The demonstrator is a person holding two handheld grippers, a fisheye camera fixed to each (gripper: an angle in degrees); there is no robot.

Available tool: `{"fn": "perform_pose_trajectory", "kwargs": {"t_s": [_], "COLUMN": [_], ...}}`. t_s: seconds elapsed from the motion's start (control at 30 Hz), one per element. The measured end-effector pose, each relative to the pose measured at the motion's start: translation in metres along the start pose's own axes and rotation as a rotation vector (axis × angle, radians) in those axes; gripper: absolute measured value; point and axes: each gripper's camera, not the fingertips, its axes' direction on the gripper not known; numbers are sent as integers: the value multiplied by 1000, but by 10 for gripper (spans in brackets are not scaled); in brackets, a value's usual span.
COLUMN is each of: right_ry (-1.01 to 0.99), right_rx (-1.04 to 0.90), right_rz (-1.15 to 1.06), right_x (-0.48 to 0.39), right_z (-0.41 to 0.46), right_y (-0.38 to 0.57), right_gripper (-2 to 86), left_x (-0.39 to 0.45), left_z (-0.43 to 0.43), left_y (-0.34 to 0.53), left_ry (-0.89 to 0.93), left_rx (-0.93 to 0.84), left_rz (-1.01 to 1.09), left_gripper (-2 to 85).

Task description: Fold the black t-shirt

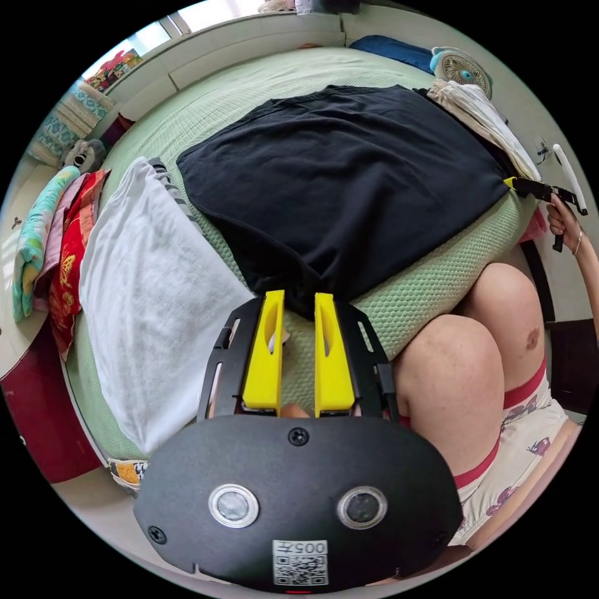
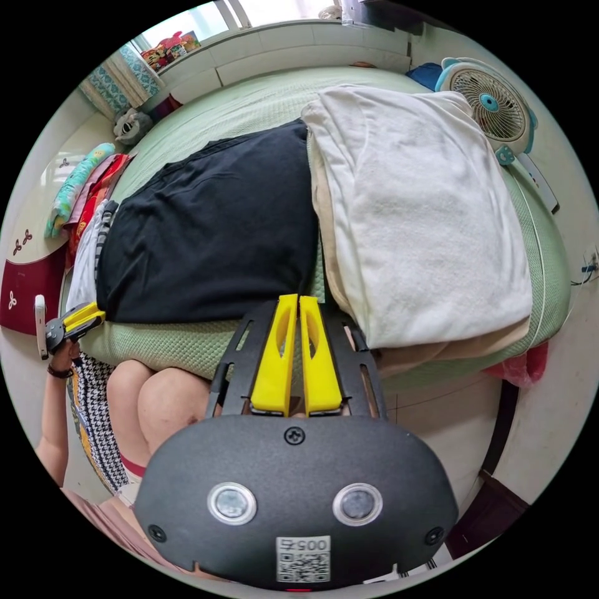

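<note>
- Looking at the black t-shirt (image 1: 337, 187): it lies spread flat on the green mattress (image 1: 430, 293), between a white folded cloth (image 1: 156, 293) on one side and a white stack (image 2: 424, 212) on the other.
- Left gripper (image 1: 298, 299) sits at the shirt's near edge, jaws parted with a dark bit of fabric in the gap; we can't tell whether they pinch it.
- Right gripper (image 2: 297, 306) hangs off the mattress edge near the white stack, jaws nearly together, nothing between them.
- We judge the shirt light, limp and non-slippery: it will sag and drag, so no single-point lift.
- Best hold, we think: two corners of the near hem, one per gripper, kept taut while folding over.
- Fan (image 2: 493, 103) sits beyond the stack, well apart.
</note>
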Motion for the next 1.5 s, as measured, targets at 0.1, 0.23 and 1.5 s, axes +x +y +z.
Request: {"fn": "perform_pose_trajectory", "kwargs": {"t_s": [0.1, 0.23, 1.5], "right_ry": [-1, -9, -34], "right_rx": [4, 7, -60], "right_rz": [0, 6, -27], "right_x": [0, 2, 19], "right_z": [0, 1, -34], "right_y": [3, 7, 54], "right_gripper": [-9, -9, -11], "left_x": [4, 13, 36], "left_z": [8, 13, 5], "left_y": [-4, -5, 60], "left_ry": [19, 5, 53], "left_rx": [-6, -13, 47], "left_rz": [-17, -5, -444], "left_gripper": [76, 63, -5]}}
